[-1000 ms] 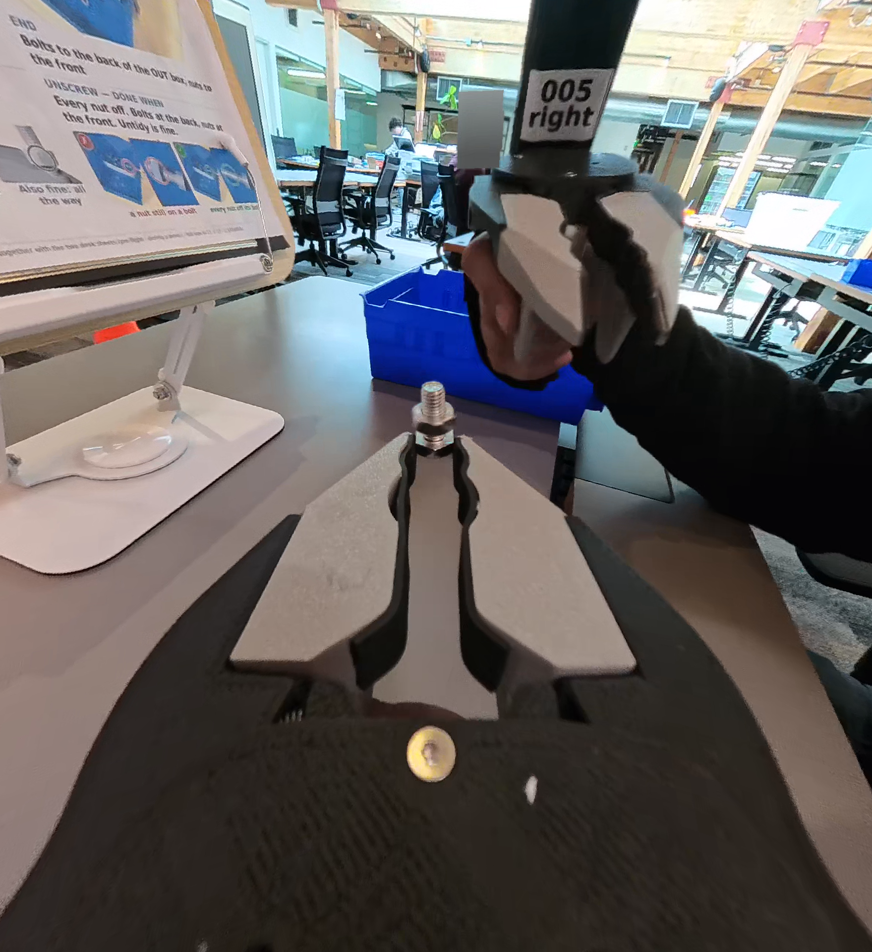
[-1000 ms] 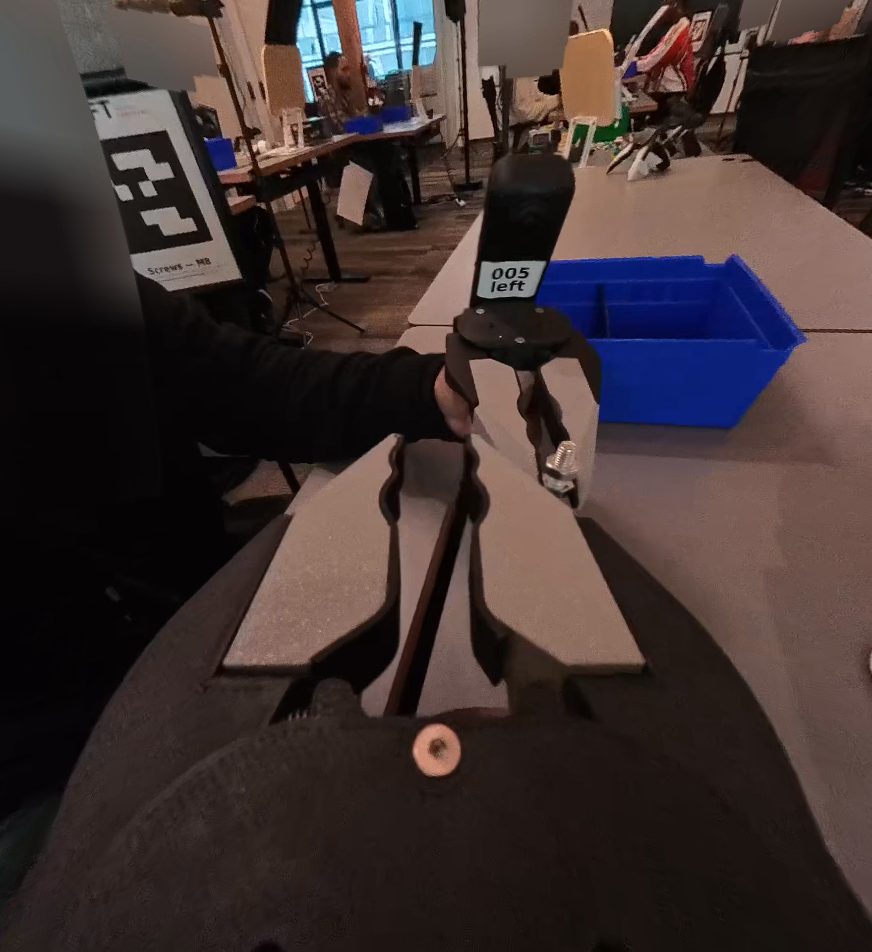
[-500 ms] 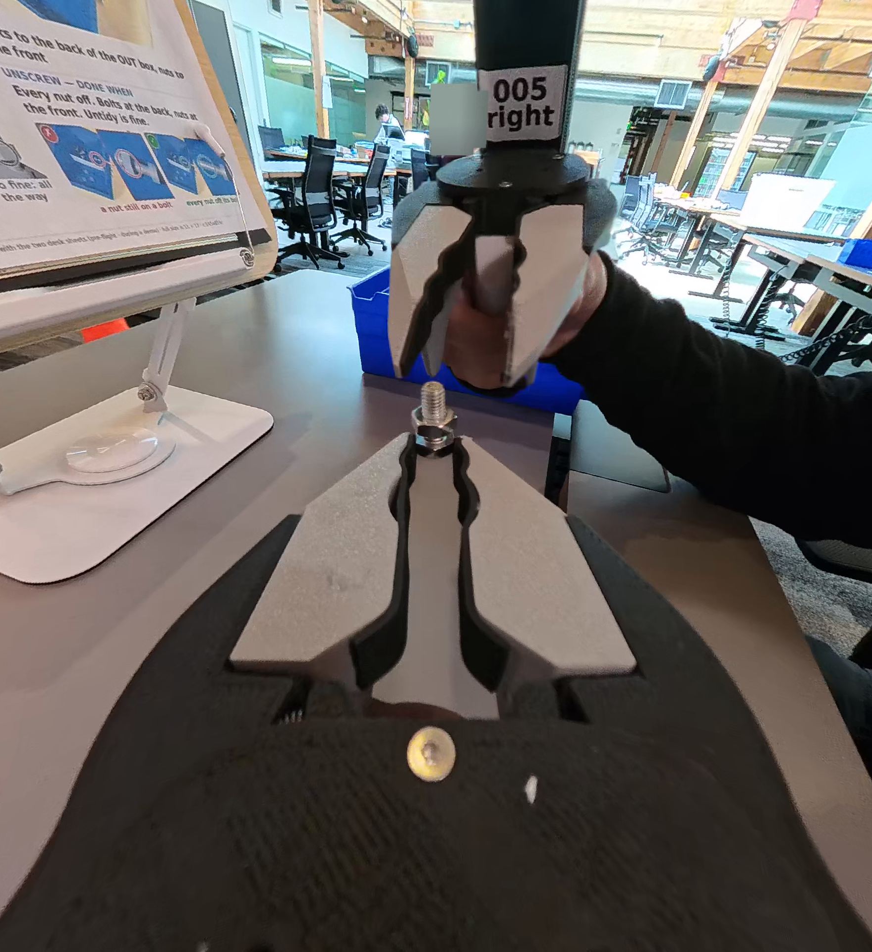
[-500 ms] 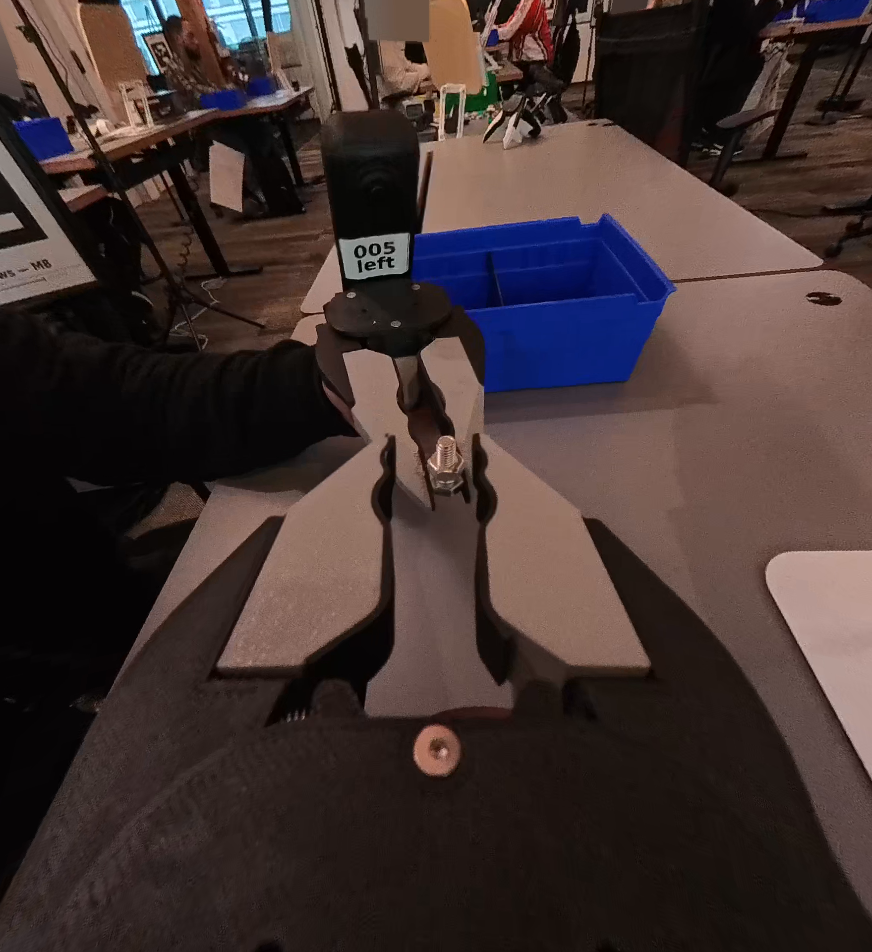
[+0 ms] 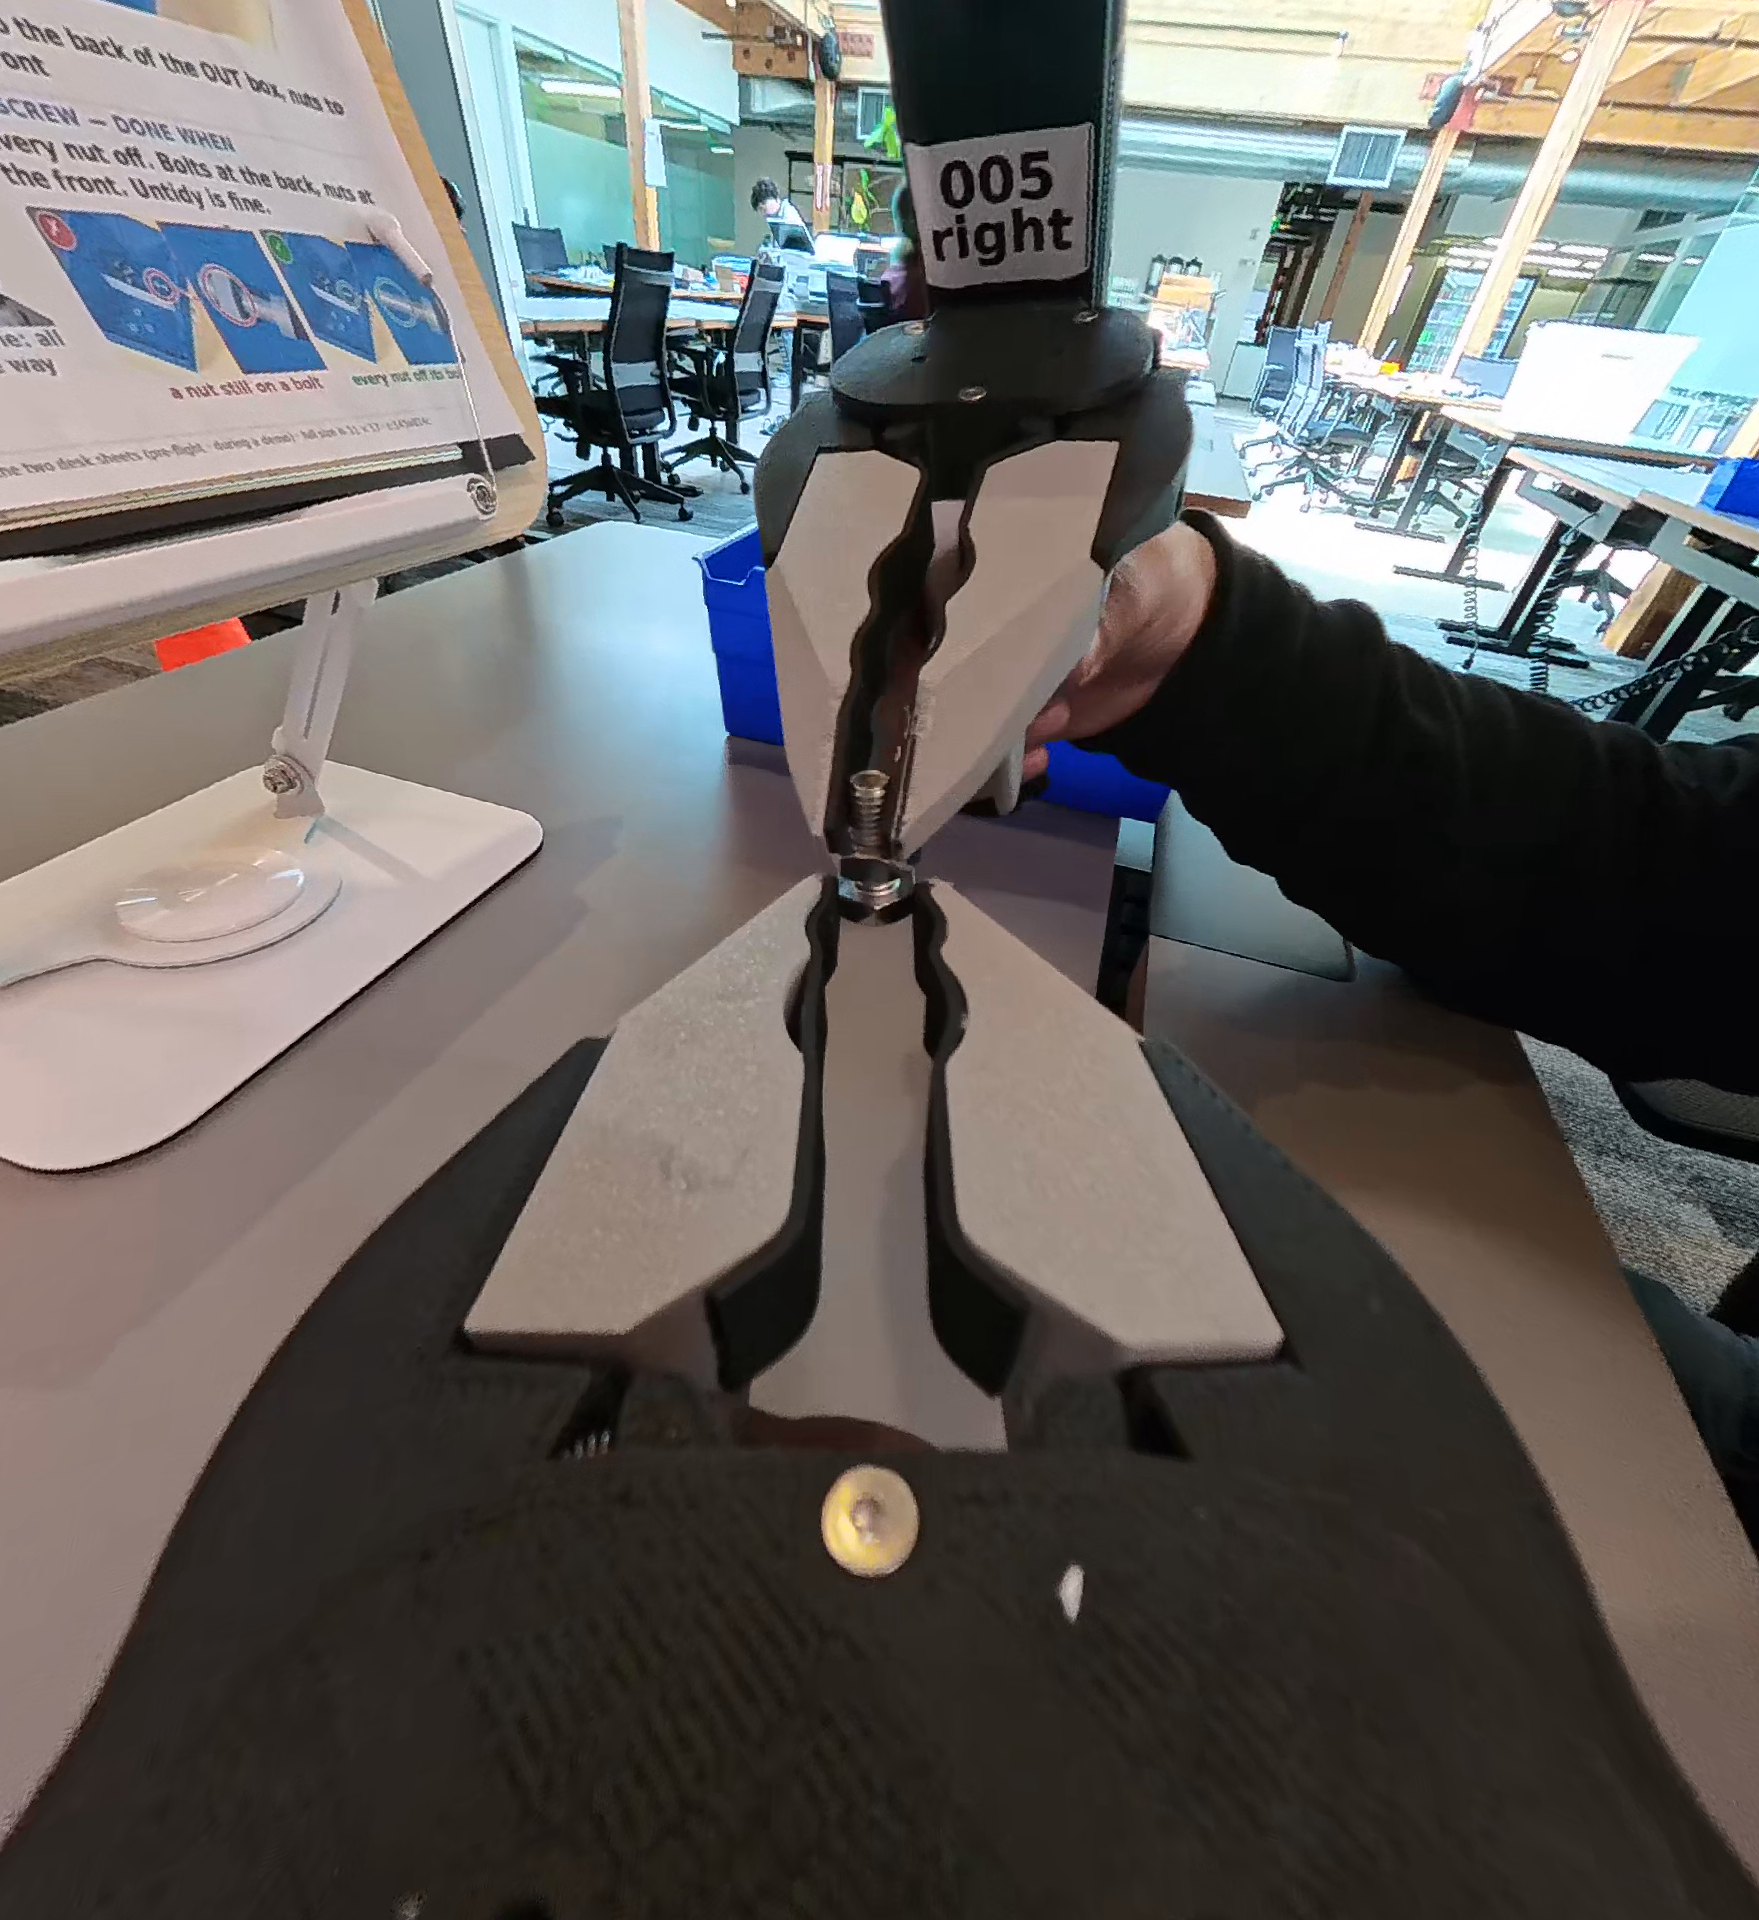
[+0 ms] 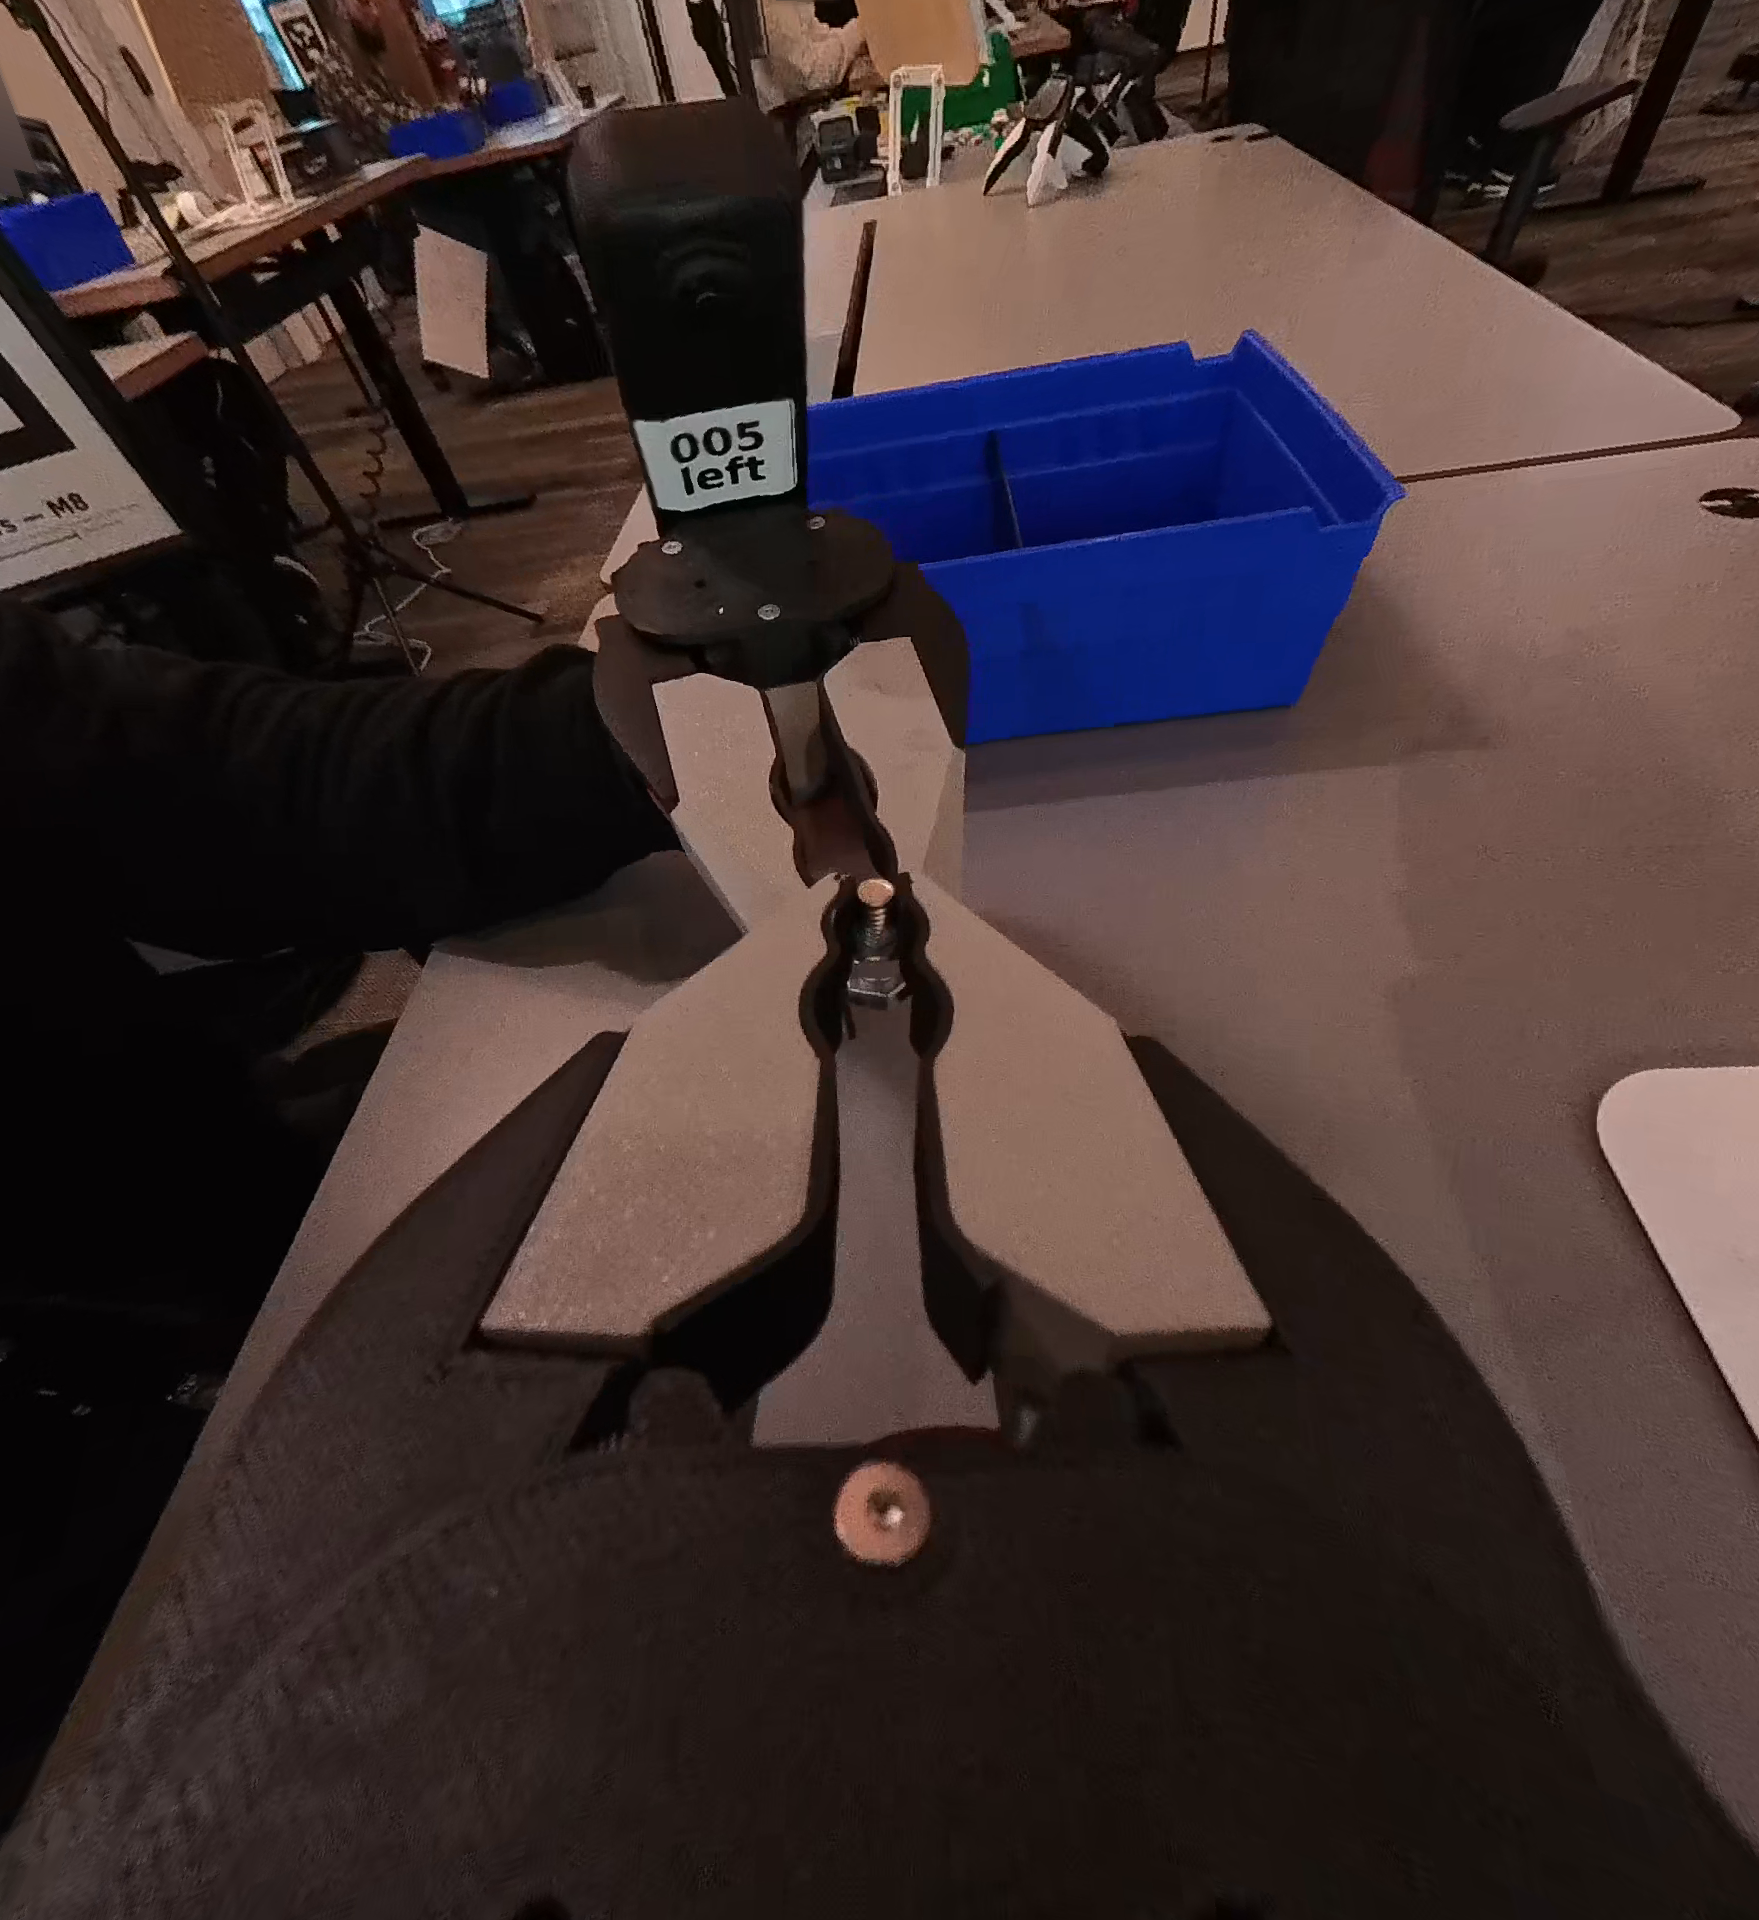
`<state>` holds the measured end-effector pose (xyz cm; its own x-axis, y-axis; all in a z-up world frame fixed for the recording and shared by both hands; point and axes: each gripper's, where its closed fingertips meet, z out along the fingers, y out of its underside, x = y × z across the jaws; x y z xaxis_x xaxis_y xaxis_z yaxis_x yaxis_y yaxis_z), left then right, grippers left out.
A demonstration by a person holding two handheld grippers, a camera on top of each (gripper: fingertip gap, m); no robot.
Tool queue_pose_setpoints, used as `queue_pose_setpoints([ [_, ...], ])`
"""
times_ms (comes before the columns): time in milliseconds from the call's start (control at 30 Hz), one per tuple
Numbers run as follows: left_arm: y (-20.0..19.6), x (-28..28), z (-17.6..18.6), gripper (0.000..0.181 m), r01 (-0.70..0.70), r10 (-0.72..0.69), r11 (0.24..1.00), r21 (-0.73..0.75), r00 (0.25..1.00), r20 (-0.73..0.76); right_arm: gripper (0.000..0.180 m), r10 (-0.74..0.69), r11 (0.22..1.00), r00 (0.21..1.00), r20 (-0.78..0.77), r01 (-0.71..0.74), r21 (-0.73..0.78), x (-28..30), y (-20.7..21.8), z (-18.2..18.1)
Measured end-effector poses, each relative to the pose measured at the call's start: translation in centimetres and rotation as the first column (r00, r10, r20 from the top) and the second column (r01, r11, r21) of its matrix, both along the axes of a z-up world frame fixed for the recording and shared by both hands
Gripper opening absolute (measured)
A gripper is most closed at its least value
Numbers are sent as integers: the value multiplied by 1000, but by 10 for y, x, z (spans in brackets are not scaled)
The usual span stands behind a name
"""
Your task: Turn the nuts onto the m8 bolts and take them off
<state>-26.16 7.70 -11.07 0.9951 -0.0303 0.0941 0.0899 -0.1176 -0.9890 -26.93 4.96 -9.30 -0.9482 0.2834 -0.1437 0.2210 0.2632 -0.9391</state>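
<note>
A steel M8 bolt (image 5: 869,816) stands upright over the grey table (image 5: 594,665), with a hex nut (image 5: 870,867) low on its thread. My left gripper (image 5: 873,906) is shut on the bolt's lower end, just under the nut. My right gripper (image 5: 870,847) comes down from the opposite side, and its fingers are closed around the thread and the nut. In the right wrist view, the nut (image 6: 875,982) sits between my right gripper's (image 6: 873,930) fingertips. The bolt's tip (image 6: 875,891) shows above it, with the left gripper (image 6: 859,873) behind.
A blue divided bin (image 6: 1114,623) stands on the table behind the grippers and also shows in the left wrist view (image 5: 740,644). A white stand (image 5: 179,935) holding an instruction sheet is on the left. Its base plate (image 6: 1737,1247) is at the right edge. Office desks and chairs lie beyond. My two grippers' fingertips are within a few centimetres of each other.
My right gripper has swung in from the side and come down over the bolt. Its fingers have closed around the nut. My left gripper has held the bolt still.
</note>
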Motion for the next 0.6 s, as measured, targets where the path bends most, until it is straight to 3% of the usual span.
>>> queue_pose_setpoints([
  [200,-1,1,6,12,14,-18,998,55,997,74,4,-14,1000,1000,10,14,-26,-2,1,7],
  [333,2,-6,-6,36,-18,18,1000,-10,996,87,4,-66,998,998,8,66,-19,-9,8,7],
  [467,7,-5,-19,42,-31,34,997,-66,998,52,4,-102,995,995,3,102,-15,-12,13,12],
  [600,8,-7,-20,41,-51,54,996,-79,998,31,4,-230,973,970,-76,228,-25,-10,40,45],
])
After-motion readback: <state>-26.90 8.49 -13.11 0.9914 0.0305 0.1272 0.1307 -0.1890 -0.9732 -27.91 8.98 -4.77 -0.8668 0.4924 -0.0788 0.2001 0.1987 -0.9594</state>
